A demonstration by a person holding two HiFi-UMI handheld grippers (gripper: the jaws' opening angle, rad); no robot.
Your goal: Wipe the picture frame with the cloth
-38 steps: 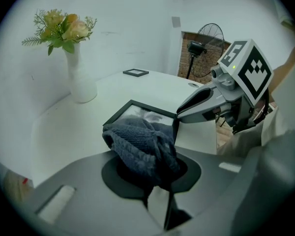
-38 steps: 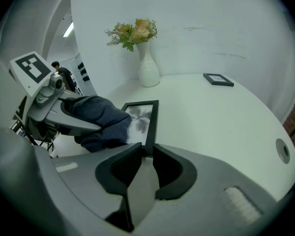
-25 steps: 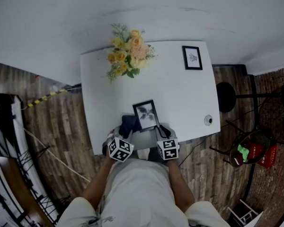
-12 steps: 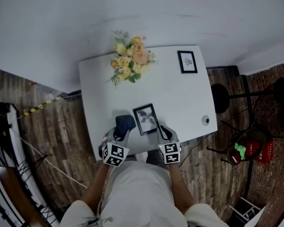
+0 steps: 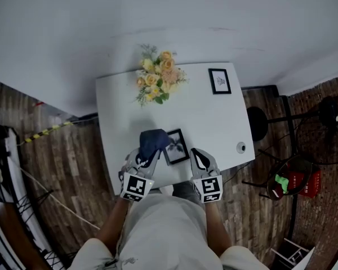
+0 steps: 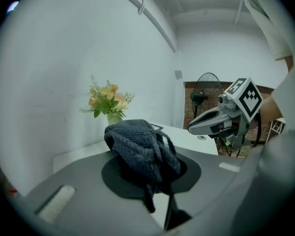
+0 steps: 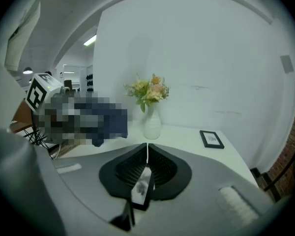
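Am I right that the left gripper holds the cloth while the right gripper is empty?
Not quite: the right gripper is shut on the frame, as the right gripper view shows. The left gripper does hold the cloth.

The cloth (image 5: 154,140) is dark blue. The picture frame (image 5: 179,151) is black, with a white middle and a grey leaf picture. A second small frame (image 5: 219,81) is black and white too. The flowers (image 5: 159,75) are yellow and peach with green leaves, in a white vase (image 7: 152,123). The surface (image 5: 214,117) is white. The floor (image 5: 73,167) is brown with wood stripes. The left hand-held gripper (image 5: 146,153) and the right hand-held gripper (image 5: 195,153) are grey, each with a cube of black and white squares.
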